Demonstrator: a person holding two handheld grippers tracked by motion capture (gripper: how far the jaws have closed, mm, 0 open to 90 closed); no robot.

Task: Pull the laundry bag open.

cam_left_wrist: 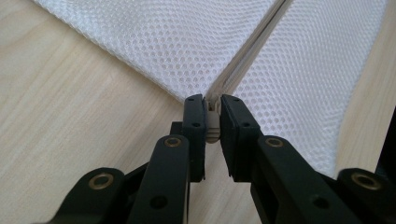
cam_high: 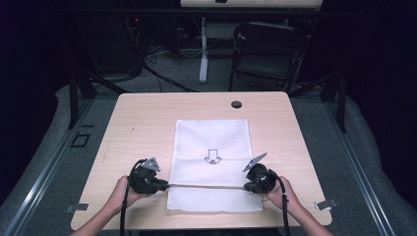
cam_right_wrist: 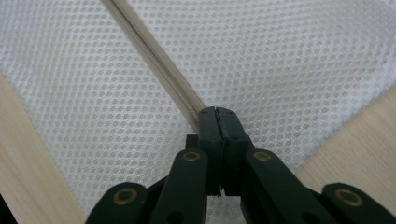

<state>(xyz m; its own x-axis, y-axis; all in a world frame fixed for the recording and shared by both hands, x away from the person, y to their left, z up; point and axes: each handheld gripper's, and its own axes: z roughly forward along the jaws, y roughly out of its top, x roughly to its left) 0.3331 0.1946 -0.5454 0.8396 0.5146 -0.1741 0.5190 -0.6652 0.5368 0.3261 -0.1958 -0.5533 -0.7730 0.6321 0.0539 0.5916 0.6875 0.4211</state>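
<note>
High view: a white mesh bag lies flat at the centre of the wooden tabletop, with the left claw and right claw at either end of its zipper, low in the frame. Left gripper view: jaws grasp the zipper pull at centre. Right gripper view: jaws clenched on the zipper's end, centre frame.

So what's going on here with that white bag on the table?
A person is working on a white mesh bag lying flat on a wooden table, with a gripper in each hand. The left gripper is pinching the zipper pull at the bag's left edge. The right gripper is clamped on the zipper line near the right edge. The zipper looks closed along its length.
</note>
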